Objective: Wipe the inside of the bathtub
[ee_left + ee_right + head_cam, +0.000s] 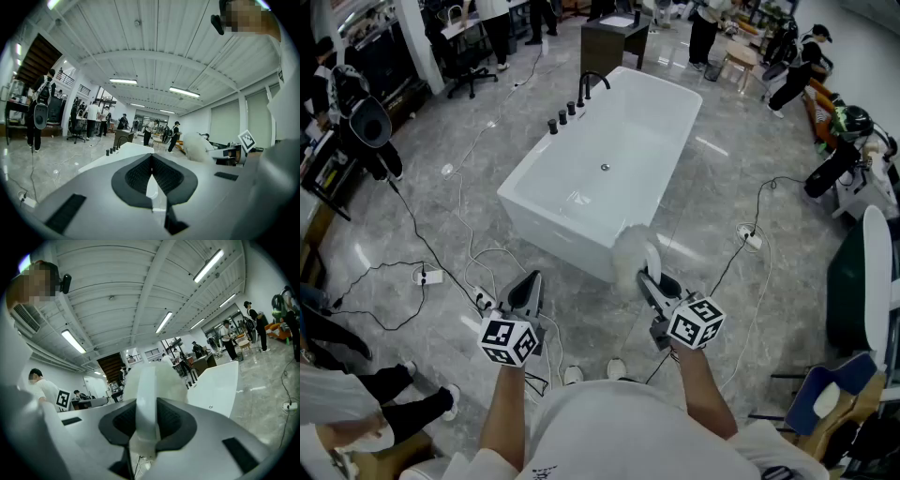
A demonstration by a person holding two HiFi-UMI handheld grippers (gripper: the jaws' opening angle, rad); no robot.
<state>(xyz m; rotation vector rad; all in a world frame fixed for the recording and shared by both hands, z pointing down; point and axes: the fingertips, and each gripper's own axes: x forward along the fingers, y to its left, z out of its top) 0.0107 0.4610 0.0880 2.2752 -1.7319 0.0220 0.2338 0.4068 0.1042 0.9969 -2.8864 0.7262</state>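
Observation:
A white freestanding bathtub (609, 150) stands on the grey marble floor, with black taps (577, 98) on its far left rim and a drain (605, 168) in the bottom. My right gripper (644, 278) is shut on the white handle of a fluffy white duster (630, 253), whose head hangs just in front of the tub's near end. In the right gripper view the duster handle (146, 404) stands clamped between the dark pads. My left gripper (528, 289) is shut with nothing in it, short of the tub (122, 152).
Cables (469, 253) and a power strip (431, 277) lie on the floor left of the tub, another cable and plug (750, 239) on the right. A dark cabinet (614, 37) stands behind the tub. Several people stand around the room; a chair (862, 281) is at right.

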